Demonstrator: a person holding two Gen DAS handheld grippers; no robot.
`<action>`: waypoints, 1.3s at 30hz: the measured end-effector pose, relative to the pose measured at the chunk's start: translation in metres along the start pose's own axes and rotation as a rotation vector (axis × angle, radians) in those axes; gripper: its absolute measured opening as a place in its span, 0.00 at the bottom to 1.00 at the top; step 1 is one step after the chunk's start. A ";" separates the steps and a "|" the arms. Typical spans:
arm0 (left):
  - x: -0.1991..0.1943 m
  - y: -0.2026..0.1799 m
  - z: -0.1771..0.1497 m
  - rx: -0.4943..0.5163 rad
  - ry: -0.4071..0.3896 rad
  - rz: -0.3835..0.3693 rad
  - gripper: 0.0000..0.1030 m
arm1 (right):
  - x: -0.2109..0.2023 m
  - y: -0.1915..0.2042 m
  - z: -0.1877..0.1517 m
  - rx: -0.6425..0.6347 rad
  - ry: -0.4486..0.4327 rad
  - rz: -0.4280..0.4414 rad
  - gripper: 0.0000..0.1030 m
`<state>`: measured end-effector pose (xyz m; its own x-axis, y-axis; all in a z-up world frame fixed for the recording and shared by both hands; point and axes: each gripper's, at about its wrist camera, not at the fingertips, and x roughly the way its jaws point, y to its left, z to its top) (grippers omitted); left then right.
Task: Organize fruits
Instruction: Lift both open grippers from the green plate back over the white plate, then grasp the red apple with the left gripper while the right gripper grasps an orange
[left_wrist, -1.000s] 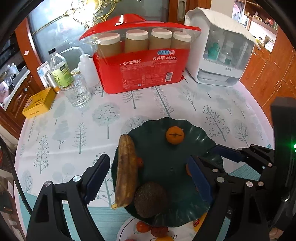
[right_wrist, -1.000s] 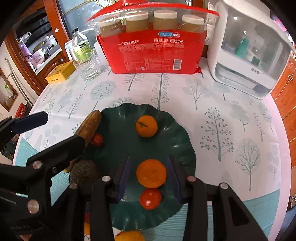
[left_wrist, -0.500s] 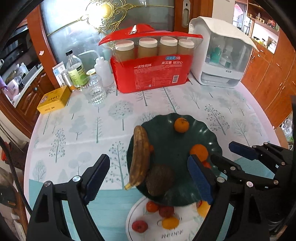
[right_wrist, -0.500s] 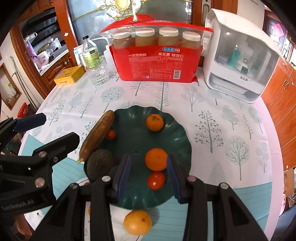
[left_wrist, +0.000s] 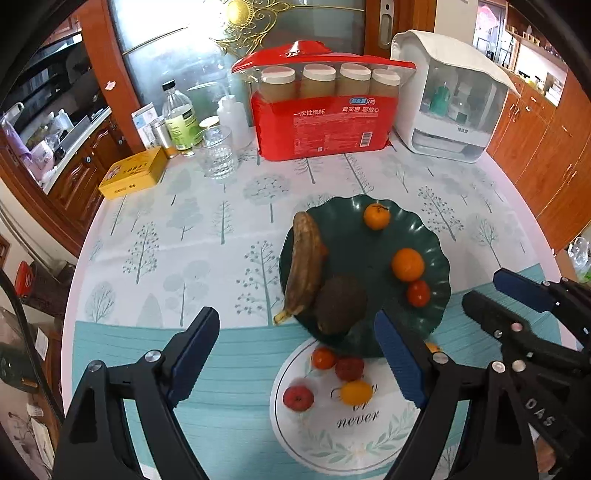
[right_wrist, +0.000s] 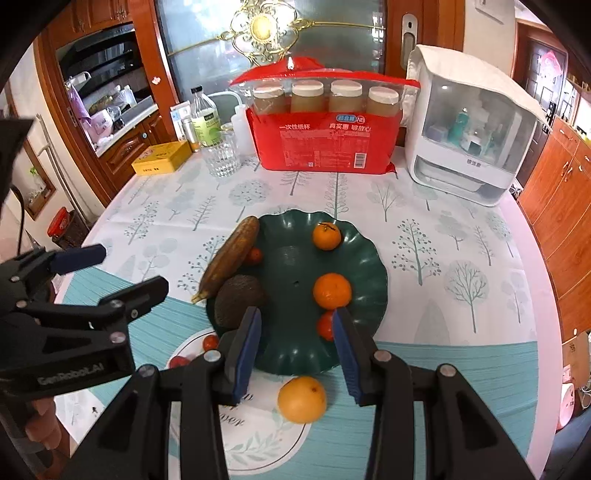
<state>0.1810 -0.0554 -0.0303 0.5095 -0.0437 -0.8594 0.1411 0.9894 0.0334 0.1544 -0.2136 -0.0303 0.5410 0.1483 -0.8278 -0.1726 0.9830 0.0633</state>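
- Two dishes split the fruit: the green plate (right_wrist: 373, 258) carries a browned banana (right_wrist: 231, 254), a dark avocado (right_wrist: 238, 299), two mandarins (right_wrist: 331, 291) and a tomato (right_wrist: 325, 325) — the white plate (left_wrist: 295, 439) nearer you has only small pieces plus a large orange (right_wrist: 302, 398).
- Your green plate overlaps the far rim of the white one, so the avocado sits right above the small fruits; I judge the sorting is under way, with the white plate's fruit left to move.
- Both tools are held low and back from the dishes, likely so you can pick the next piece with a full view.
- Your right gripper (right_wrist: 297, 354) has its jaws spread apart and grips nothing; the orange lies just below and between the blue pads (right_wrist: 246, 347), apart from them, with the near edge of the green plate showing in the gap above it.
- Your left gripper (left_wrist: 295, 354) is likewise spread wide and empty; a small tomato (left_wrist: 323, 357), a dark red fruit (left_wrist: 349, 368), a yellow one (left_wrist: 355, 392) and a red apple-like one (left_wrist: 298, 398) lie between its jaws, none touched.
- If the orange is next, it looks wide for the right gripper's present gap — I'd expect a wider spread is needed.
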 end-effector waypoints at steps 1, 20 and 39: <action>-0.002 0.001 -0.002 -0.003 0.000 0.000 0.83 | -0.003 0.001 -0.001 0.000 -0.004 0.002 0.40; -0.049 0.019 -0.048 -0.029 -0.092 0.017 0.83 | -0.030 0.017 -0.036 0.033 -0.009 0.060 0.40; 0.053 0.034 -0.106 -0.064 0.123 -0.092 0.83 | 0.046 0.043 -0.096 -0.019 0.146 0.106 0.40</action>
<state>0.1230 -0.0097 -0.1288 0.3882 -0.1215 -0.9135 0.1266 0.9889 -0.0777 0.0926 -0.1749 -0.1191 0.3939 0.2327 -0.8892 -0.2384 0.9602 0.1457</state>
